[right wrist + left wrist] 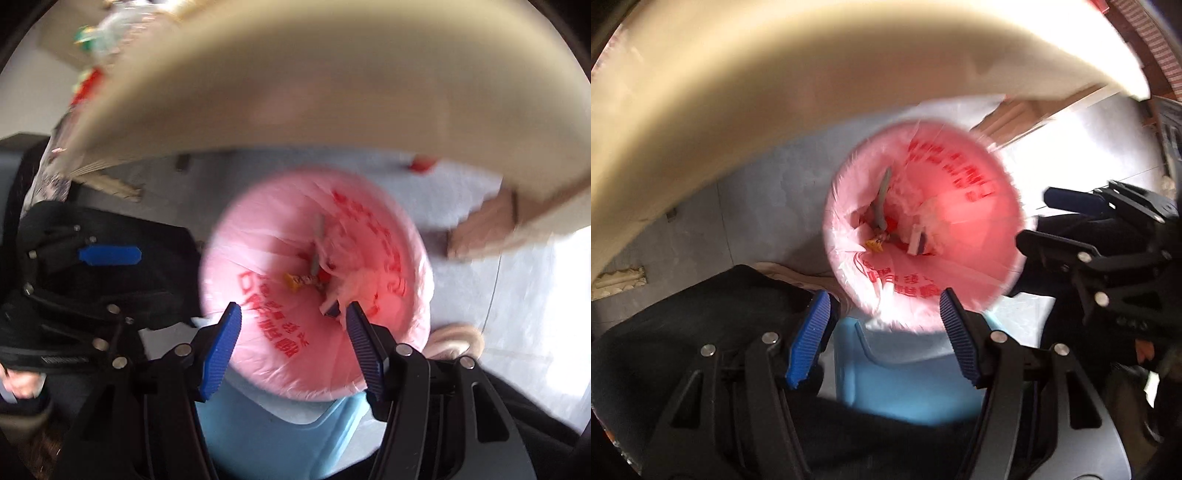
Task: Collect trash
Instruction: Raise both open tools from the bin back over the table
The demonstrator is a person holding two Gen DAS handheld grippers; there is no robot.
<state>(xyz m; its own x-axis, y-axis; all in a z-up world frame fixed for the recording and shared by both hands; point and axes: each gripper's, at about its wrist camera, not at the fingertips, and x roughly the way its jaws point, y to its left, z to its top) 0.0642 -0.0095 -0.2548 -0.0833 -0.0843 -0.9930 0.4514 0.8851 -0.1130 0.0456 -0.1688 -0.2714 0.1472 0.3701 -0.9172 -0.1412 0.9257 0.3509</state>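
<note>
Trash lies at the bottom of a pink bag with red print, lining a pale blue bin on the grey floor: a yellow scrap, a grey strip, white crumpled bits. Both grippers hang above its mouth. Left gripper and right gripper have their jaws apart, with nothing between the blue pads. A cream desk edge arcs overhead, blurred.

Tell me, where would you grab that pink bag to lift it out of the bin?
Probably at the rim of the pink bag, where the plastic folds over the bin's edge. Come from above and outside, pinching that thin overhang; inside, the bag only slopes smoothly down to the trash.
</note>
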